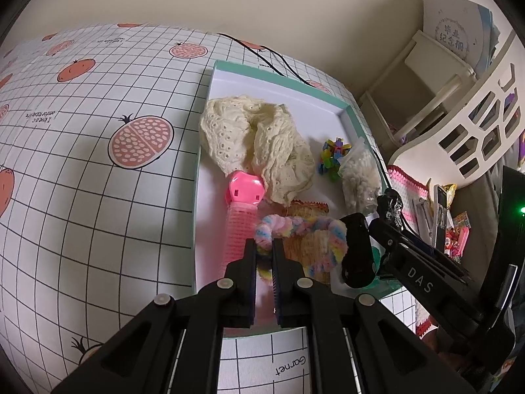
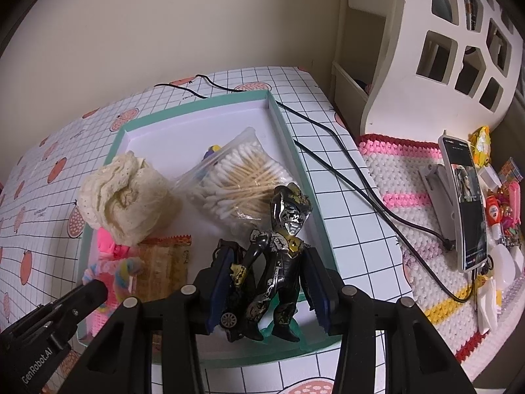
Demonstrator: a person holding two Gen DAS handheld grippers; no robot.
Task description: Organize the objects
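Left wrist view: left gripper (image 1: 264, 246) jaws nearly closed, pinching the near-left rim of the fluffy pastel rainbow scrunchie (image 1: 303, 234). Loop stretched rightward from the jaws, over the orange crinkle-edged snack packet (image 1: 306, 211), inside the shallow mint-green cardboard box (image 1: 210, 105). Pink plastic hair roller (image 1: 241, 216) just left of the jaws, long axis running away toward the crumpled cream lace fabric (image 1: 256, 141). Multicoloured plastic bricks (image 1: 334, 157) further back at right. Right gripper in from the right, at the box's near-right corner.

Right wrist view: right gripper (image 2: 267, 282) jaws wide open, straddling the black-and-gold scuffed toy figure (image 2: 282, 252), long axis along the fingers, head away. Small dark toy car (image 2: 229, 295) against the left finger. Contact with the figure: cannot tell, gaps visible both sides. Behind it, clear bag of cotton swabs (image 2: 241, 177). Box on the grid-and-pomegranate-print surface (image 2: 354, 229).

Likely next: scrunchie release on the left, closing on the figure on the right; right arm nearer to it.
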